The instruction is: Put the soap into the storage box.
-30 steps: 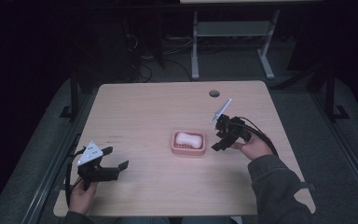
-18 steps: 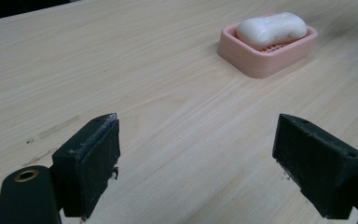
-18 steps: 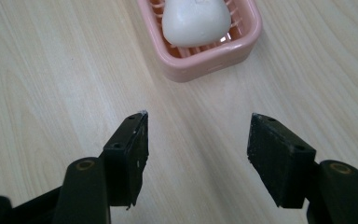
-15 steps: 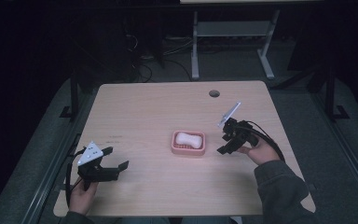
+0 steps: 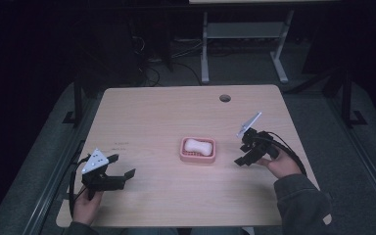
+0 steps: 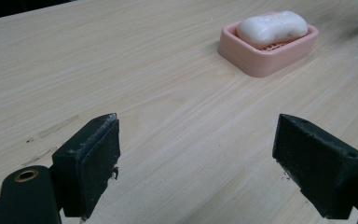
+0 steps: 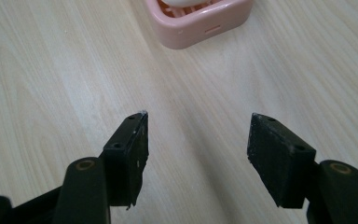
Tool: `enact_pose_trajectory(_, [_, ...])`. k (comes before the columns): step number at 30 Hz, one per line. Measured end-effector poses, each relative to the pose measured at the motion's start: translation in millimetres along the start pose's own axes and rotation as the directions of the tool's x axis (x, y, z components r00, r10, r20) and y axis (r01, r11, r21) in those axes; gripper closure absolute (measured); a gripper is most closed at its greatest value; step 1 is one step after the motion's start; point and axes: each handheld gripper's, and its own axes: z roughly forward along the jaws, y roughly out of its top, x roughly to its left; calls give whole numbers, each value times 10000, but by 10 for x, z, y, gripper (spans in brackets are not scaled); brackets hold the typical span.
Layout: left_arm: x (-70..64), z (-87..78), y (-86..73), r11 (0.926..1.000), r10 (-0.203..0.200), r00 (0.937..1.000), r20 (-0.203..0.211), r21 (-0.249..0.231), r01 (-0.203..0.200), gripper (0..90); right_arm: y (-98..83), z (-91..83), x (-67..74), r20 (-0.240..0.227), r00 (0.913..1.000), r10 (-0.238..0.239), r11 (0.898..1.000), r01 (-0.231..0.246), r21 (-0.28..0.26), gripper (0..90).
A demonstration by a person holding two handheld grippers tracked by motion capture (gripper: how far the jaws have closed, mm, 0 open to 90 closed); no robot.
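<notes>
A pink soap dish point(image 5: 198, 150) sits mid-table with a white bar of soap point(image 5: 199, 145) lying in it. The dish point(image 6: 268, 46) and soap point(image 6: 272, 27) appear far ahead in the left gripper view. My left gripper point(image 5: 123, 172) rests open near the table's front left, jaws wide apart and empty point(image 6: 200, 163). My right gripper point(image 5: 242, 159) is open just right of the dish, a short gap from it. Its jaws hover empty over bare wood point(image 7: 198, 154), with the dish's edge point(image 7: 200, 21) ahead.
The wooden table point(image 5: 166, 117) has a round cable hole point(image 5: 224, 98) near its far edge. A white desk frame point(image 5: 240, 34) stands behind on dark floor. Cables trail from both grippers.
My right gripper has drawn back to the right and toward the front, away from the soap dish. The left gripper has stayed put.
</notes>
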Motion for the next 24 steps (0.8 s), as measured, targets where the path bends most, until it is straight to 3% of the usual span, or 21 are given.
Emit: enact_pose_trajectory(24, [-9, 4, -5, 10000, 19, 10000, -1, 12, -19, 145, -366, -43, 53, 69, 9991, 411, 9990, -410, -150, 374])
